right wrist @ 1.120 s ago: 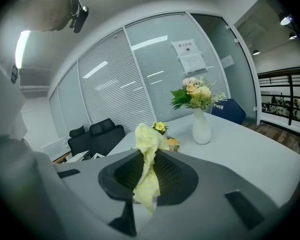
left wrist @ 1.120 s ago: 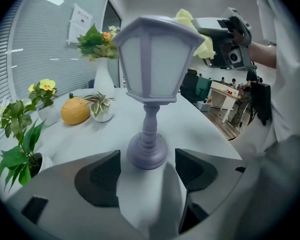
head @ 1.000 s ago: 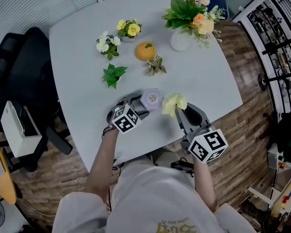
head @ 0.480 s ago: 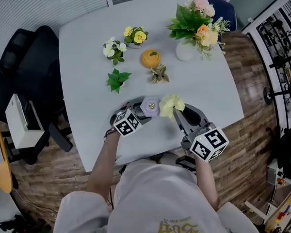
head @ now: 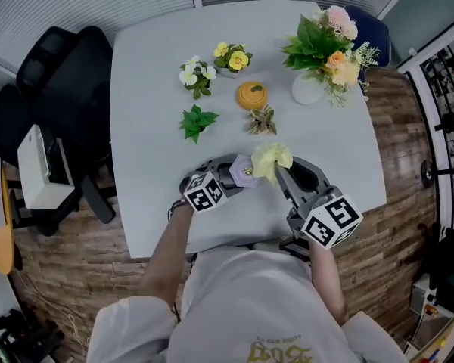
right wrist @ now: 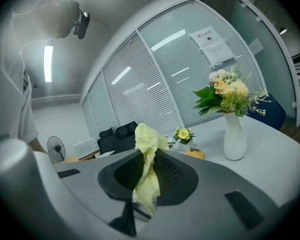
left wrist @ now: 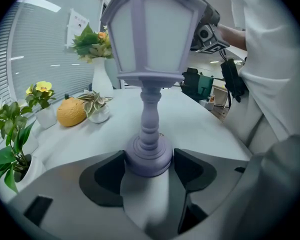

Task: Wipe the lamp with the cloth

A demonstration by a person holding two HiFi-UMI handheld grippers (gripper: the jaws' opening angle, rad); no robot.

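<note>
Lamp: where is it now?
Head view, centre: lamp near the table's front edge, base clamped by the left gripper, cloth just to its right.

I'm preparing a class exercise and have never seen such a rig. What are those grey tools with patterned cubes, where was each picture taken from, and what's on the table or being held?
There's no robot: a person holds a two-jaw tool in each hand. The head view comes from a camera on the person's head; the other two ride on the tools. The left hand-held gripper clamps the base of a lilac lamp; the right hand-held gripper pinches a yellow cloth. The white table also carries a vase of flowers, small potted plants and an orange ornament.
</note>
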